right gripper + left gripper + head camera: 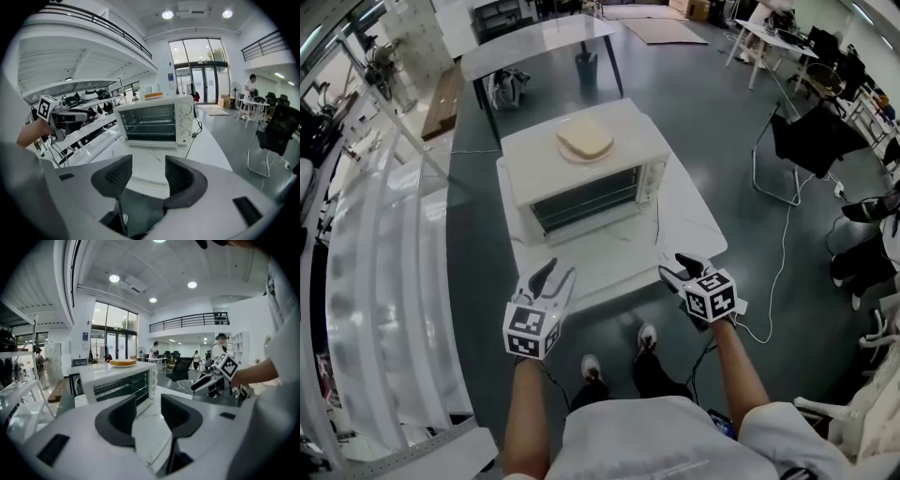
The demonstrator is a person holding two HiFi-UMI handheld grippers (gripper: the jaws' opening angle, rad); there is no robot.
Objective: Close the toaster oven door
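Observation:
A white toaster oven [581, 178] stands on a white table [684, 220], with its wire racks plainly visible through the front [150, 124]. Its door looks folded down in front of the opening, though the clear glass makes this hard to tell. A slice of bread on a plate [585, 141] rests on the oven's top. My left gripper [553, 277] hovers at the table's near edge, open and empty. The right gripper [675, 267] hovers at the near right corner, also open with nothing between its jaws. Each gripper view looks across the tabletop at the oven [122, 380].
The oven's power cable [657, 225] runs down its right side. A white cord [780, 272] trails over the floor at the right, near a black chair [811, 141]. A second table [534, 42] stands behind, and white shelving [375, 281] runs along the left.

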